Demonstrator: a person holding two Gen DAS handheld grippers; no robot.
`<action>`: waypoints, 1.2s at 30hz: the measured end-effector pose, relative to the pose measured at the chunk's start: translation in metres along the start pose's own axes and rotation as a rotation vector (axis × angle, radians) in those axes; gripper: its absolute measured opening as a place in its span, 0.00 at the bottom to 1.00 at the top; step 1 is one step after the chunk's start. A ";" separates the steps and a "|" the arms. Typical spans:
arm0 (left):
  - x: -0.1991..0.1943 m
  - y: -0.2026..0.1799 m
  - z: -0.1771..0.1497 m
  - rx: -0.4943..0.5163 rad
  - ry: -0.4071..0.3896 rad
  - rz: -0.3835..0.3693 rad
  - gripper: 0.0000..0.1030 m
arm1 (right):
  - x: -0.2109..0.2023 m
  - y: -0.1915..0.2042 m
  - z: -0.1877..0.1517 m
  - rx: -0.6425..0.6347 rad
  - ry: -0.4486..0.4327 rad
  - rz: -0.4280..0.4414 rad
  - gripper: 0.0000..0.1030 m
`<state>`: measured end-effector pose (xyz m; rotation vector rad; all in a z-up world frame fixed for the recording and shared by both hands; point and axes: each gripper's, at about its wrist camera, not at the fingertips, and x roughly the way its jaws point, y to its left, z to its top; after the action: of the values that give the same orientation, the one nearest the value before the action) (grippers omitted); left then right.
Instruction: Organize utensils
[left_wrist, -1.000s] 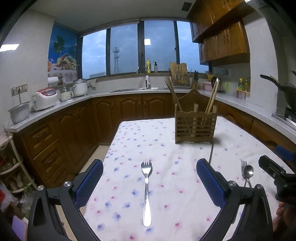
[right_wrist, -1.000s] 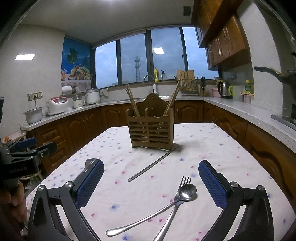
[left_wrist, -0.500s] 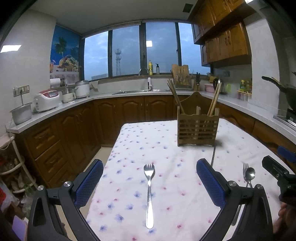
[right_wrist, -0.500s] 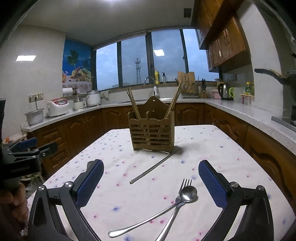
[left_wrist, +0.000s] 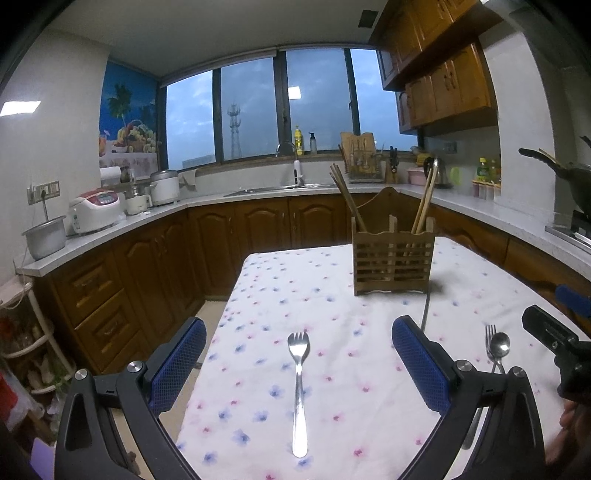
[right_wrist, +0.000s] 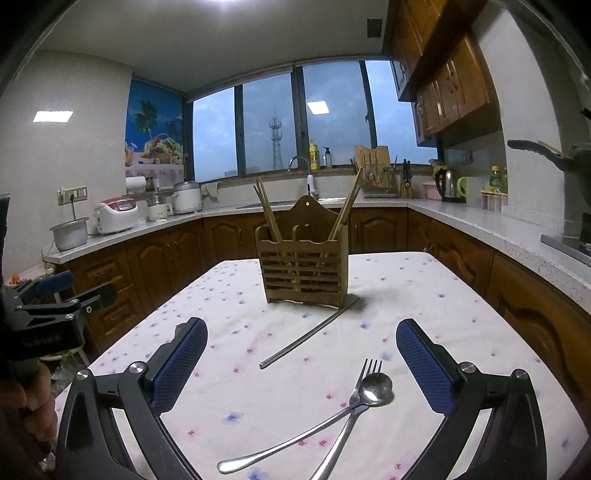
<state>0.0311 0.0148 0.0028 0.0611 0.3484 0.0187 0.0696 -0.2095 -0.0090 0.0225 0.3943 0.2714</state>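
Note:
A steel fork (left_wrist: 299, 384) lies on the flowered tablecloth between the fingers of my open, empty left gripper (left_wrist: 299, 354). A wooden utensil holder (left_wrist: 393, 258) with chopsticks stands upright at the table's far side; it also shows in the right wrist view (right_wrist: 304, 267). A spoon (right_wrist: 332, 417) lies crossed over a second fork (right_wrist: 354, 402) in front of my open, empty right gripper (right_wrist: 301, 354). A steel chopstick (right_wrist: 308, 332) lies flat, reaching from the holder's base toward the grippers.
The table (right_wrist: 443, 295) has a drop on its left edge toward wooden cabinets (left_wrist: 155, 266). Counters with rice cookers (left_wrist: 96, 214), a sink and a kettle (right_wrist: 445, 184) ring the room. The left gripper shows at the left edge of the right wrist view (right_wrist: 48, 314).
Both views have shifted slightly; the holder and the fork sit a little further right in the left wrist view. Nothing was taken hold of.

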 end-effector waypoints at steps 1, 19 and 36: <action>0.000 0.000 0.000 0.001 -0.001 0.002 0.99 | 0.000 0.000 0.000 0.000 -0.002 0.001 1.00; 0.000 0.000 0.002 -0.009 0.001 -0.002 0.99 | -0.008 0.001 0.011 0.007 -0.034 0.014 1.00; 0.000 -0.004 0.003 -0.001 -0.002 -0.005 0.99 | -0.009 0.002 0.013 0.008 -0.037 0.019 1.00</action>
<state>0.0320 0.0103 0.0052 0.0593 0.3469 0.0139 0.0662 -0.2091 0.0061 0.0390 0.3581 0.2880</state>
